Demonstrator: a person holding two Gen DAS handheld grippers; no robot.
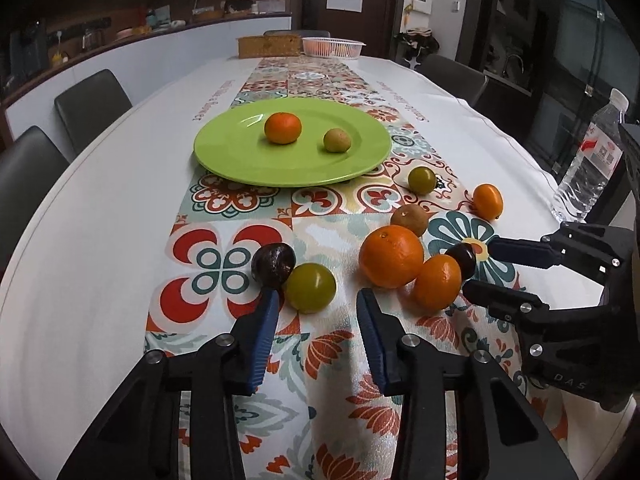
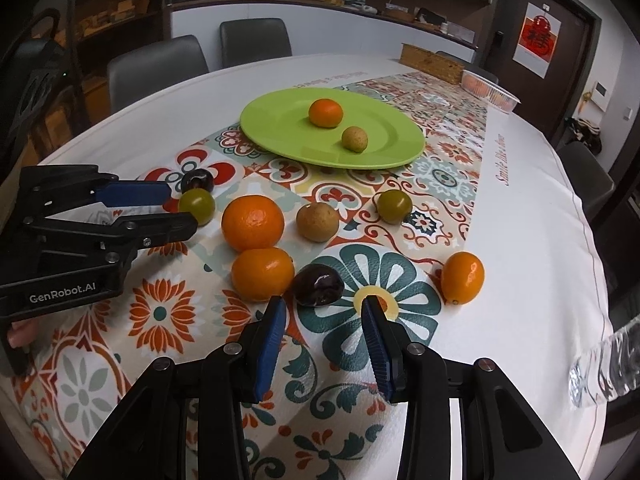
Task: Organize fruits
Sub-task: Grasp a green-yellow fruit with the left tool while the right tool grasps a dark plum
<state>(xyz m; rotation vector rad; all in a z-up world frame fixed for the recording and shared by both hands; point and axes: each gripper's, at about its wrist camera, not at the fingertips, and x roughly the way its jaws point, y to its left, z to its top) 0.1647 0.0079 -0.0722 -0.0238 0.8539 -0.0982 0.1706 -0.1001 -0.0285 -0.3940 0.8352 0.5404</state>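
The left gripper (image 1: 316, 300), part-open and empty, frames a green fruit (image 1: 310, 287) just ahead; the right gripper (image 2: 325, 307), likewise empty, faces a dark plum (image 2: 318, 279).

My fingers (image 1: 264, 332) have blue pads on black arms. The plate (image 1: 224, 152) is bright green; on it lie one orange fruit (image 1: 282, 128) and one yellowish-brown fruit (image 1: 337, 140). The tablecloth (image 1: 100, 208) is white, and its middle strip (image 1: 320, 208) has tile and flower patterns in red, orange and teal. Near my pads lie a dark purple fruit (image 1: 273, 265) and an olive-green fruit (image 1: 310, 287).
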